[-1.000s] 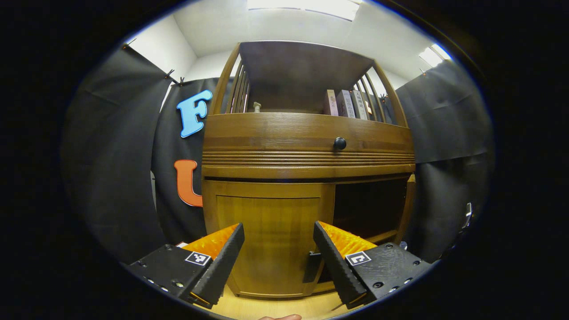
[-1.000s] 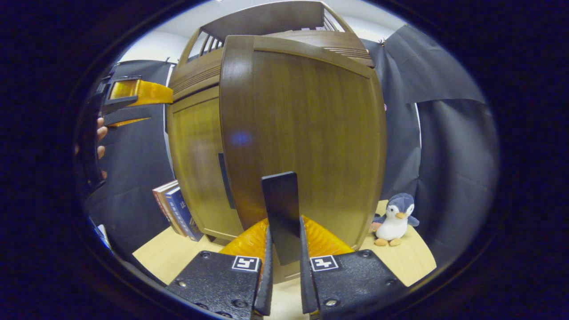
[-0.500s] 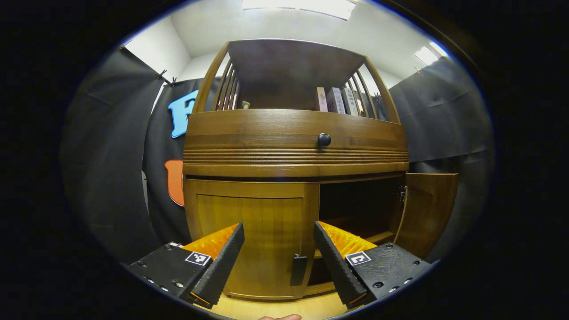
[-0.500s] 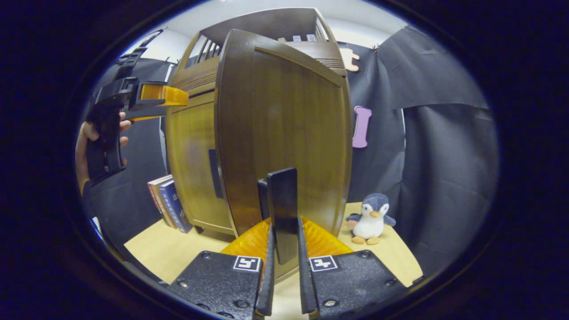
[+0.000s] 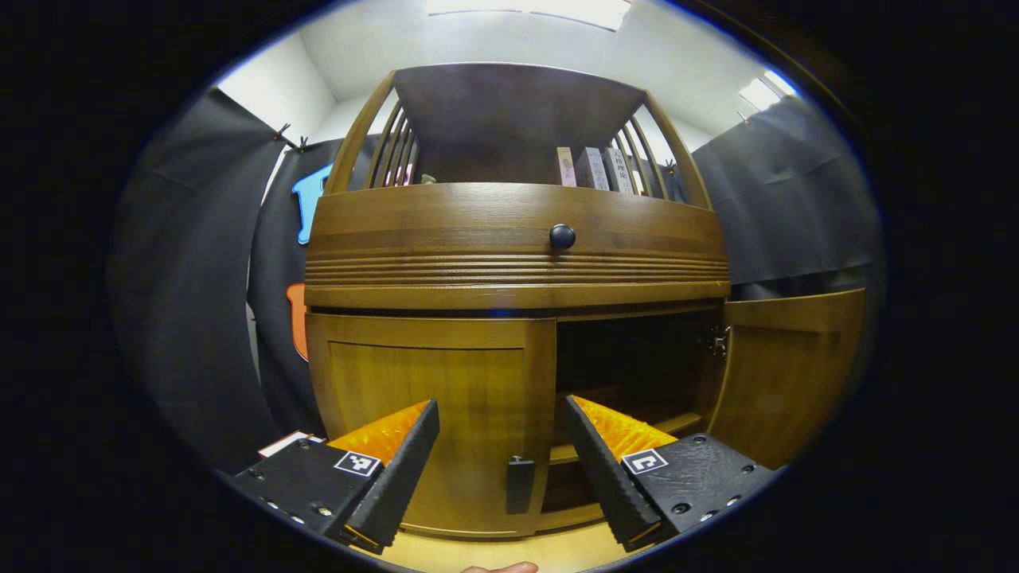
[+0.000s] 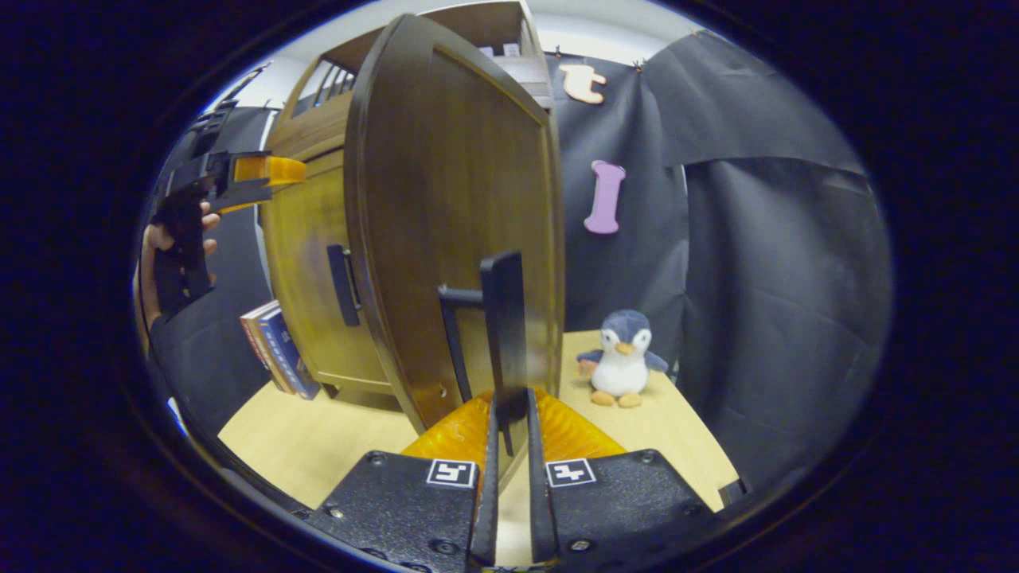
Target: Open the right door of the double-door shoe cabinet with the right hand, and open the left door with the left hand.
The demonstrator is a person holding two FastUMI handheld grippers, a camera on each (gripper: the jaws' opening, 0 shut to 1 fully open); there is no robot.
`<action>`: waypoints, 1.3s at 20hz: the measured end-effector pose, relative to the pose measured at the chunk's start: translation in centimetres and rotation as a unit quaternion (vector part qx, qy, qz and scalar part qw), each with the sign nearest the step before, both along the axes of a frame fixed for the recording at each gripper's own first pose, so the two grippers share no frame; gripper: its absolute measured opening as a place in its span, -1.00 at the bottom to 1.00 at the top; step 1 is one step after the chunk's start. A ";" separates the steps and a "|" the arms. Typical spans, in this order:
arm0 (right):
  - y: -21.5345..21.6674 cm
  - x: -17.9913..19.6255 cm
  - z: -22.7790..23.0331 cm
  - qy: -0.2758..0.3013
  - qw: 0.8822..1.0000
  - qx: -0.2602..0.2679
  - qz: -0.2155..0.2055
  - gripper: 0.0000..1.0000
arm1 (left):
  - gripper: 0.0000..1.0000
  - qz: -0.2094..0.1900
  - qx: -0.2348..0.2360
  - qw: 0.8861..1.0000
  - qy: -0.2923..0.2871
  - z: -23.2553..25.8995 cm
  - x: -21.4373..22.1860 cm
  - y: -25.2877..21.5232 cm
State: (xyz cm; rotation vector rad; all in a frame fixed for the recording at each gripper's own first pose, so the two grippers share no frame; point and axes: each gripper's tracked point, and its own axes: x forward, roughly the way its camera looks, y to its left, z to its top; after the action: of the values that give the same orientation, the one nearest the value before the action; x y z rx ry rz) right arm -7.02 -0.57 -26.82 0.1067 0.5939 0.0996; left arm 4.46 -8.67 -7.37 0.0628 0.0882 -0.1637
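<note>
The wooden shoe cabinet (image 5: 509,263) fills the left gripper view. Its left door (image 5: 430,398) is closed, with a dark handle (image 5: 520,484) low at its right edge. My left gripper (image 5: 500,404) is open a short way in front of that door, its fingers on either side of the handle and apart from it. The right door (image 5: 784,374) stands swung out, and the dark compartment (image 5: 629,366) behind it is exposed. In the right gripper view, my right gripper (image 6: 510,414) is shut on the right door's handle (image 6: 505,326), with the door (image 6: 454,215) edge-on ahead.
A plush penguin (image 6: 622,362) sits on the light wooden floor (image 6: 318,446) right of the open door. Books (image 6: 275,350) lean against the cabinet's left side. A drawer with a round knob (image 5: 562,236) runs above the doors. A hand holds the left gripper (image 6: 239,179).
The right door has swung wider open with my right gripper still on its handle. My left gripper has shifted right, towards the left door's handle, and stays open.
</note>
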 end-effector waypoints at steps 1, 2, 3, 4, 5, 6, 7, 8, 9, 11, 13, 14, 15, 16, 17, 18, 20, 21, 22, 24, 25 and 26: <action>-0.8 0.1 0.0 -0.002 1.000 -0.002 -0.009 -0.61 | 0.88 0.005 0.000 1.000 0.003 -0.2 0.1 0.2; -1.8 0.2 0.0 -0.001 1.000 -0.006 -0.019 -0.65 | 0.88 0.010 -0.001 1.000 0.007 -0.6 0.1 0.3; -2.7 0.3 -0.1 -0.001 1.000 -0.005 -0.028 -0.65 | 0.89 0.012 -0.004 1.000 0.012 -0.8 0.3 0.4; -3.6 0.4 0.0 -0.001 0.999 -0.004 -0.039 -0.75 | 0.89 0.013 -0.006 1.000 0.016 -1.2 0.3 0.3; -4.6 0.5 0.4 -0.004 0.999 0.001 -0.050 -0.74 | 0.89 0.013 -0.006 1.000 0.018 -1.4 0.4 0.2; -5.6 0.5 0.8 -0.006 0.998 0.005 -0.062 -0.77 | 0.89 0.012 -0.003 1.000 0.020 -1.6 0.5 0.0; -5.9 0.2 0.5 0.003 0.998 0.010 -0.059 -0.77 | 0.89 0.010 0.002 1.000 0.021 -2.0 0.7 -0.2; -6.0 0.1 0.7 0.003 0.998 0.011 -0.057 -0.79 | 0.89 0.005 0.010 1.000 0.018 -2.5 1.1 -0.4; -6.3 0.2 0.5 0.005 0.999 0.006 -0.053 -0.89 | 0.89 0.006 0.021 1.000 0.022 -3.2 1.5 -0.3; -6.5 -0.1 0.7 0.006 0.999 -0.009 -0.051 -0.79 | 0.89 0.004 0.027 0.998 0.050 -5.6 1.7 -0.4; -7.1 -0.4 1.0 0.002 0.998 -0.016 -0.058 -0.80 | 0.89 0.003 0.020 0.997 0.073 -7.4 2.1 -0.7; -7.7 -0.6 1.3 0.000 0.998 -0.021 -0.065 -0.80 | 0.89 0.004 0.018 0.997 0.081 -8.0 2.2 -0.8; -8.5 -0.9 1.6 -0.003 0.997 -0.026 -0.074 -0.80 | 0.89 0.003 0.016 0.996 0.088 -8.6 2.2 -1.0; -9.4 -1.0 2.1 -0.007 0.996 -0.030 -0.085 -0.80 | 0.89 0.001 0.013 0.995 0.094 -9.1 2.3 -1.2; -10.3 -1.2 2.6 -0.012 0.995 -0.032 -0.097 -0.80 | 0.89 -0.001 0.012 0.995 0.100 -9.5 2.4 -1.4; -11.0 -1.3 3.4 -0.017 0.994 -0.029 -0.105 -0.80 | 0.89 -0.002 0.012 0.994 0.105 -10.0 2.4 -1.8; -11.4 -1.4 5.7 -0.040 0.993 -0.015 -0.112 -0.80 | 0.89 -0.004 0.007 0.994 0.108 -10.8 2.7 -2.2; -11.7 -1.4 7.0 -0.056 0.992 -0.014 -0.116 -0.80 | 0.89 -0.004 0.004 0.994 0.109 -11.4 3.0 -2.2; -11.8 -1.2 8.0 -0.072 0.990 -0.015 -0.118 -0.80 | 0.89 0.000 0.003 0.993 0.116 -12.2 3.4 -2.0; -10.9 -1.3 9.0 -0.094 0.988 -0.021 -0.119 -0.80 | 0.89 0.007 0.000 0.991 0.132 -13.9 3.6 -1.8; -10.4 -1.4 9.4 -0.100 0.988 -0.021 -0.116 -0.80 | 0.89 0.011 0.000 0.991 0.135 -14.5 3.6 -1.7; -10.0 -1.3 9.7 -0.102 0.989 -0.020 -0.110 -0.79 | 0.89 0.013 -0.001 0.990 0.139 -15.1 3.9 -1.6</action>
State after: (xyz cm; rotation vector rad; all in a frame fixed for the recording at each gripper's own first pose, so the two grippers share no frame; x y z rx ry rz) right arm -8.37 -10.53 -17.12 0.1202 0.3762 -0.1138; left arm 8.32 -10.31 -22.44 0.0362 0.3660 -0.1452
